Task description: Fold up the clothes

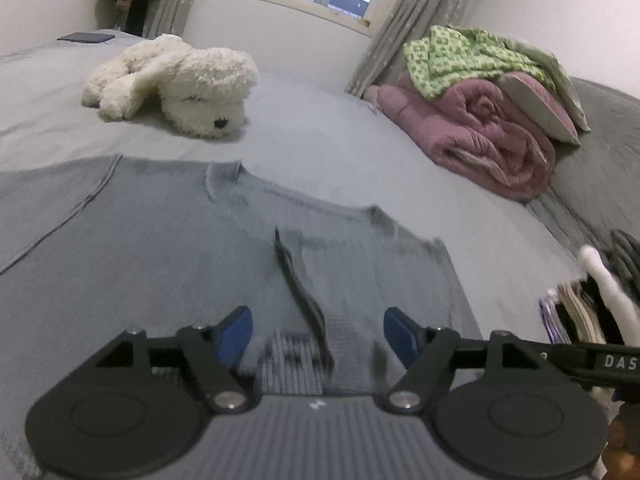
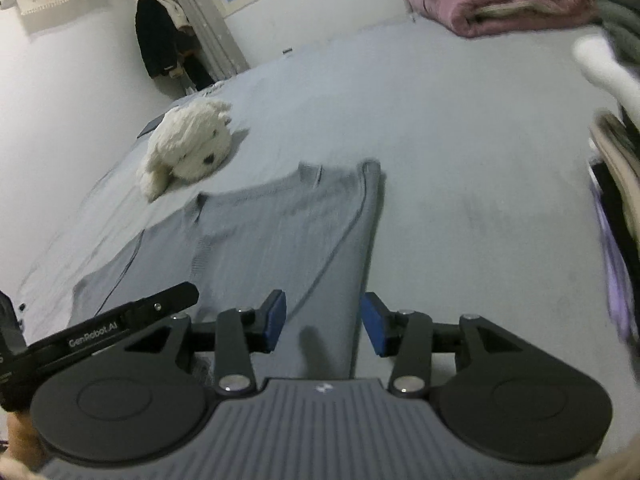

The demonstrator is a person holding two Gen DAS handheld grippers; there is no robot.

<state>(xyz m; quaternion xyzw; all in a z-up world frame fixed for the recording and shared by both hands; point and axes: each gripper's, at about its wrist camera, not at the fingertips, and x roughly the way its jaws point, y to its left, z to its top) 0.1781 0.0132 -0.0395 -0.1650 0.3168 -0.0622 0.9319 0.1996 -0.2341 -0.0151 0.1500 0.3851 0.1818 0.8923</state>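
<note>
Both your tools, left tool [image 1: 318, 330] and right tool [image 2: 323, 328], are spread right over the grey sweater [image 1: 168, 240]; pinch only its edge, not the bed [image 1: 340, 140] sheet below.

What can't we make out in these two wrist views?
- Grey sweater: near hem hidden behind the left gripper body, left wrist view; left part cut by the frame edge.
- Clothes stack: cut by the right edge and blurred, right wrist view.
- Right gripper: contact with the fabric unclear.
</note>
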